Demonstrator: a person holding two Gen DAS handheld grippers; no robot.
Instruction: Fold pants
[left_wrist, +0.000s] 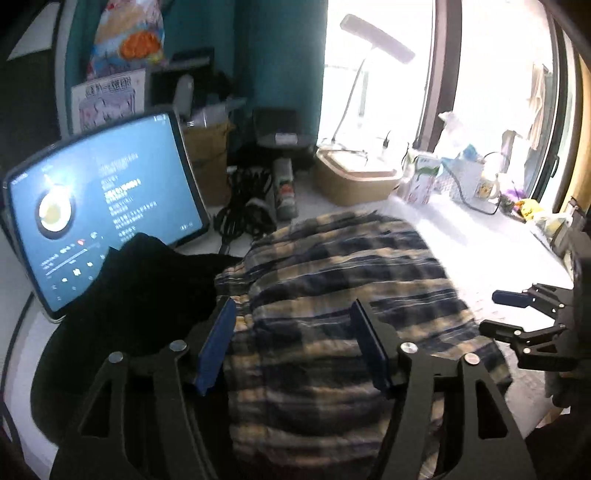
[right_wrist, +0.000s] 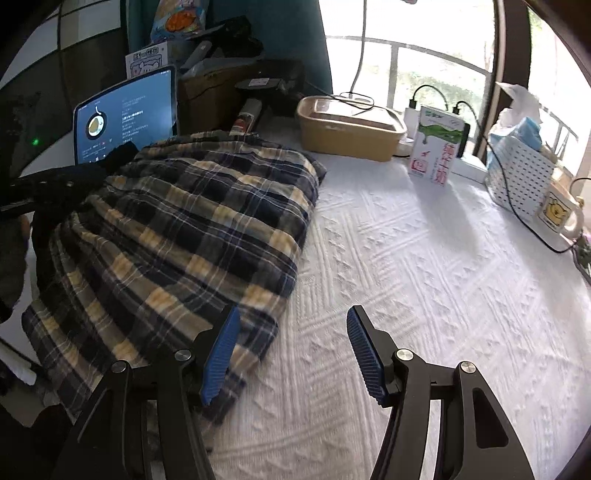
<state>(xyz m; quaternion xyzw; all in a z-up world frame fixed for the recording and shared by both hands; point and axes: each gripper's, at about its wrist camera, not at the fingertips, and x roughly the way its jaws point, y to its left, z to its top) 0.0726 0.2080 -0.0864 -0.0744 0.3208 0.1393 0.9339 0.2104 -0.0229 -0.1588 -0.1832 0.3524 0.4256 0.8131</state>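
The plaid pants (left_wrist: 332, 295), navy and yellow checked, lie folded in a bundle on the white textured tablecloth (right_wrist: 424, 258). They also show in the right wrist view (right_wrist: 184, 229), on the left. My left gripper (left_wrist: 291, 343) is open and hovers over the near part of the pants, holding nothing. My right gripper (right_wrist: 291, 354) is open and empty, above the cloth at the pants' right near corner; its left finger overlaps the pants' edge. It also shows in the left wrist view (left_wrist: 517, 314), at the right edge.
A black garment (left_wrist: 140, 295) lies left of the pants. A lit tablet (left_wrist: 99, 206) stands behind it. At the back are a tan lidded box (right_wrist: 347, 125), a milk carton (right_wrist: 436, 144), a white tissue basket (right_wrist: 521, 173), a mug (right_wrist: 557, 214) and cables (left_wrist: 243, 206).
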